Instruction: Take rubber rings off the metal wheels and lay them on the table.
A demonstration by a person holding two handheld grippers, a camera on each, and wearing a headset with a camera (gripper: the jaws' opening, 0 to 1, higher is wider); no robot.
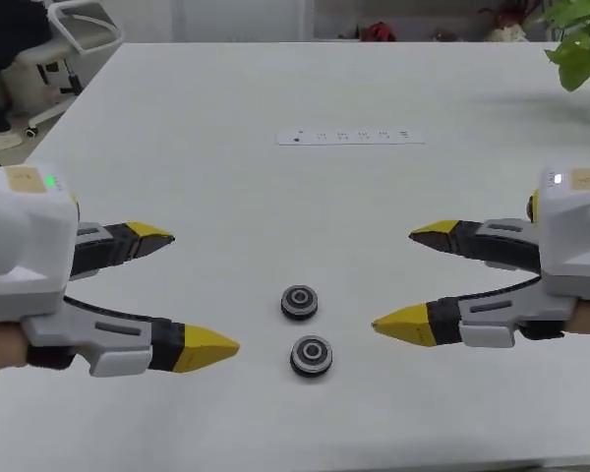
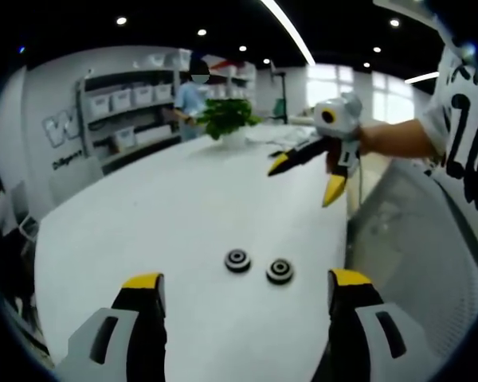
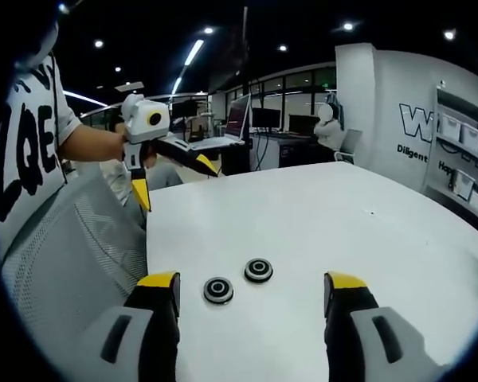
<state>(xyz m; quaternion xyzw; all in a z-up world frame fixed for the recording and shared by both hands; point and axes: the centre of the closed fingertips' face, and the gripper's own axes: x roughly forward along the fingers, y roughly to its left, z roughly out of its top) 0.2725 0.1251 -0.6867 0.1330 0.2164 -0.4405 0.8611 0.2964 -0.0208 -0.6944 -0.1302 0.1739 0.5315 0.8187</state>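
Two small metal wheels with black rubber rings lie flat on the white table, side by side and close together. The farther wheel and the nearer wheel each still wear their ring. My left gripper hovers open to the left of them. My right gripper hovers open to their right. Both point inward at the wheels, holding nothing and touching neither wheel.
A flat white power strip lies farther back on the table. A green plant stands at the far right corner. A white chair is beyond the far left corner. The table's front edge runs just below the wheels.
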